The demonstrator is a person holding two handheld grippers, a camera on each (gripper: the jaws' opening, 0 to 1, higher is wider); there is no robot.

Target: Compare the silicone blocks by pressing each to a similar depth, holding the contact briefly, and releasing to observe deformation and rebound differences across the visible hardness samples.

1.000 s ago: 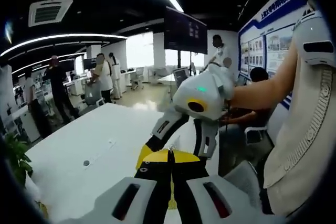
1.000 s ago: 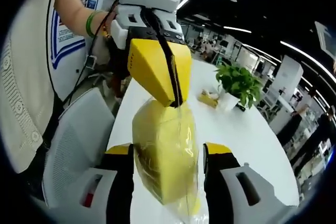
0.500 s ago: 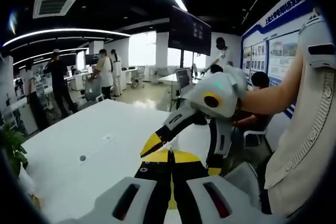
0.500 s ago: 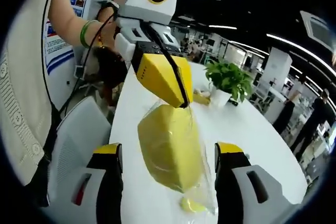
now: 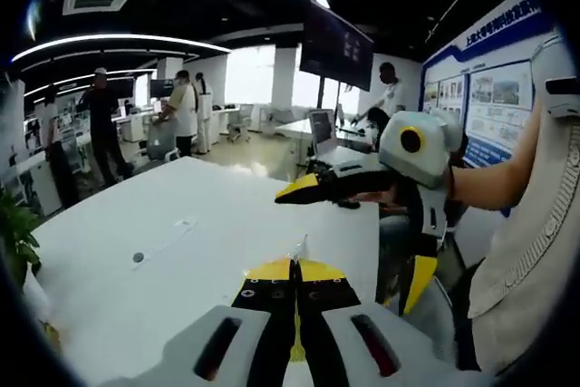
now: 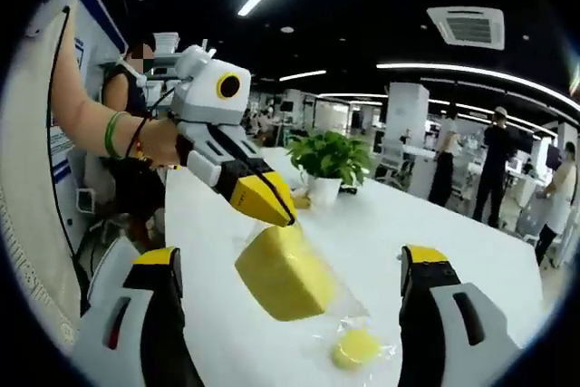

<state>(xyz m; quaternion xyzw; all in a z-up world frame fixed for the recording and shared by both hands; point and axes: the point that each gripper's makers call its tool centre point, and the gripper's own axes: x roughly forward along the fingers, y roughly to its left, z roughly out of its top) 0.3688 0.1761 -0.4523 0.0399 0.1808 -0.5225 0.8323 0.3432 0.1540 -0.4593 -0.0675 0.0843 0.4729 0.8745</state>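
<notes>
Right gripper view shows the left gripper [image 6: 276, 208] with its yellow tips clenched on the top edge of a clear plastic bag [image 6: 349, 310], so that the yellow block [image 6: 285, 271] inside hangs just above the white table [image 6: 399, 233], between the right gripper's own two jaws. Those jaws stand wide apart, released, with nothing between their pads but the dangling block, and neither one touches it. A second, smaller round yellow piece [image 6: 355, 347] lies low in the bag near the table surface. Left gripper view looks along the shut left jaws with a thin peak of bag film rising from them, and the right gripper [image 5: 412, 224] comes in from the right, jaws spread, one pointing over the table and one down. A potted plant [image 6: 328, 162] stands farther along the table, well apart from the work. To press well, I judge the block should first be steadied, since it swings freely from the film; the right jaws should then close squarely on two opposite flat faces, not on a corner, slowly and to a set depth. Holding the bag taut would keep loose film from wrinkling between pad and block. A pinch near an edge would likely tip the block out.
</notes>
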